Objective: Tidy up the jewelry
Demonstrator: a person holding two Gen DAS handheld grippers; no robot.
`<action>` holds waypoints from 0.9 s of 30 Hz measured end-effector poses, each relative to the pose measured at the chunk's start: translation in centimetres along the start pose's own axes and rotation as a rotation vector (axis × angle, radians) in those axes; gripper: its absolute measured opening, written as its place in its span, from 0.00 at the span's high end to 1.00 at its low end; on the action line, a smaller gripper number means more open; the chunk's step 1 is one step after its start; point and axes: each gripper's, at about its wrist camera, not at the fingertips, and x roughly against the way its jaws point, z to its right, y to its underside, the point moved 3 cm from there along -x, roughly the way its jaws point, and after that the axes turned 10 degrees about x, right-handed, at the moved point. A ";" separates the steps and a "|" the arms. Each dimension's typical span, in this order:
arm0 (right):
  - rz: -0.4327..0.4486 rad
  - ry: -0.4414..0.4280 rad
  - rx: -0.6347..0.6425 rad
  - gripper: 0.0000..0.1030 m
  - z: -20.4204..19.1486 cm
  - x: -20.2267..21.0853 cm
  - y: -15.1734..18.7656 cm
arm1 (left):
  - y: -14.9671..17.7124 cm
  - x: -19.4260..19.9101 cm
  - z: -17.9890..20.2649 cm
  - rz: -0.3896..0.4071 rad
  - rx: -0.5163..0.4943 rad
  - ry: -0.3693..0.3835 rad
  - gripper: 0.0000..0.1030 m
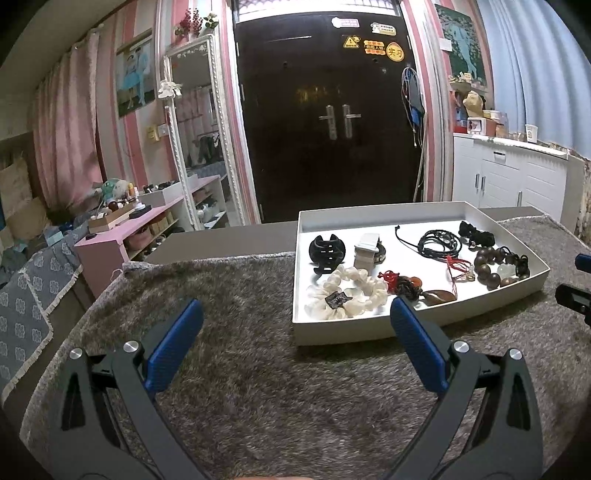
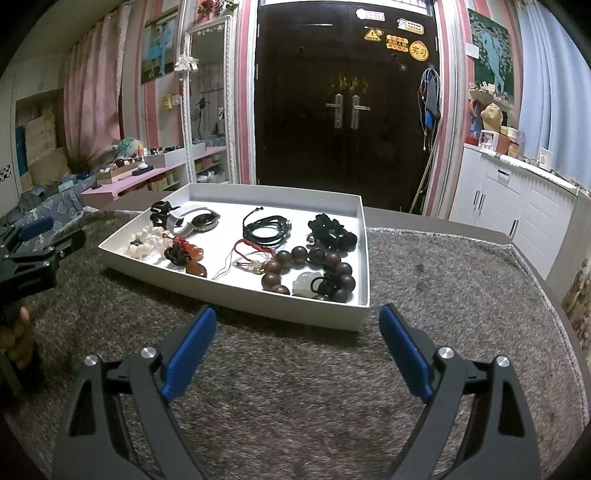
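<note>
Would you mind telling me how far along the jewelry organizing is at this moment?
Done: every visible piece, including the wooden bead bracelet and cream scrunchie, lies in the white tray. In hand: nothing; the left gripper and right gripper are open and empty. Left: unclear; no loose pieces show.

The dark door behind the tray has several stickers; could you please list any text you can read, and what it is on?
"实习": round yellow sticker on the dark door.
Orange stickers: text too blurred to read.
Yellow triangle warning sticker: symbol only, unreadable.
Two pale stickers at the top: too small to read.
Tray and jewelry: no text.
</note>
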 end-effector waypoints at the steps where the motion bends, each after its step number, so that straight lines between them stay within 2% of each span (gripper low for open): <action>1: -0.002 -0.001 -0.001 0.12 0.0 0.0 0.0 | 0.0 0.0 0.1 -0.003 -0.004 0.007 0.03; 27: -0.004 0.000 -0.003 0.12 0.0 0.0 0.1 | 0.2 -0.3 0.5 -0.007 -0.014 0.011 0.03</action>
